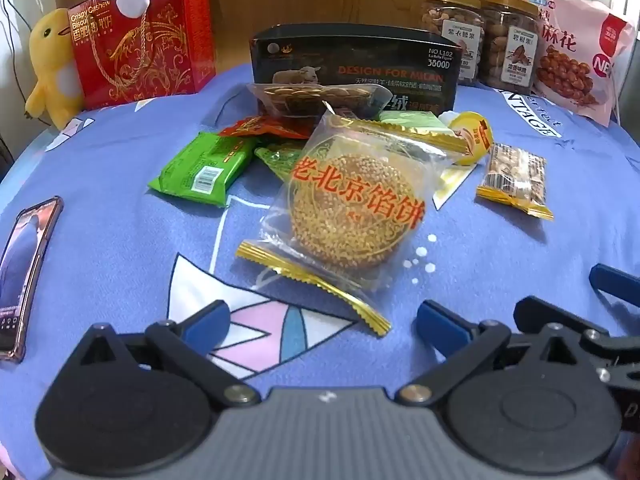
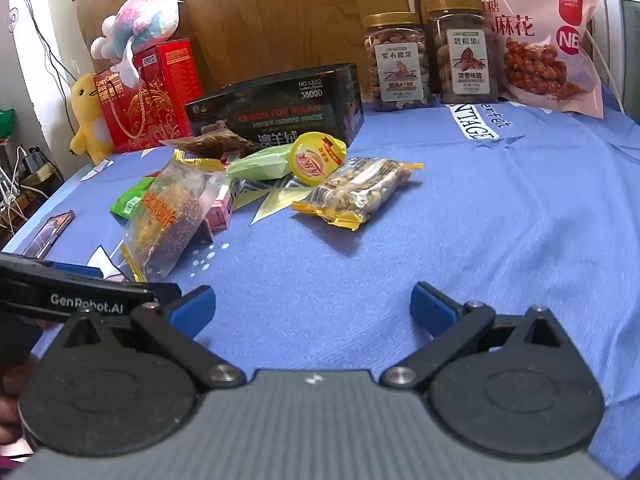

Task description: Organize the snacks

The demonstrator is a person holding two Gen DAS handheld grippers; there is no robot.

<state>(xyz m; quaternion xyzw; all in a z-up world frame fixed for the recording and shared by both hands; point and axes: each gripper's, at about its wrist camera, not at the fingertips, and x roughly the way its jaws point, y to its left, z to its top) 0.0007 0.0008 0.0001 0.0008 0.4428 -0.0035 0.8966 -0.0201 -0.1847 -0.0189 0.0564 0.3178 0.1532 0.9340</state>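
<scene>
A pile of small snacks lies on the blue cloth in front of a black box [image 1: 354,66]. The nearest is a clear packet with a sesame cake [image 1: 352,210], seen also in the right wrist view [image 2: 170,216]. Around it lie a green packet [image 1: 204,168], a yellow jelly cup [image 1: 472,136], [image 2: 316,158] and a peanut candy packet [image 1: 516,180], [image 2: 360,194]. My left gripper [image 1: 324,320] is open, just short of the cake packet's gold edge. My right gripper [image 2: 312,304] is open and empty over bare cloth, right of the left gripper.
A red biscuit box [image 1: 140,40] and a yellow plush [image 1: 52,68] stand at the back left. Two nut jars [image 2: 432,56] and a pink snack bag [image 2: 544,40] stand at the back right. A phone [image 1: 24,276] lies at the left edge.
</scene>
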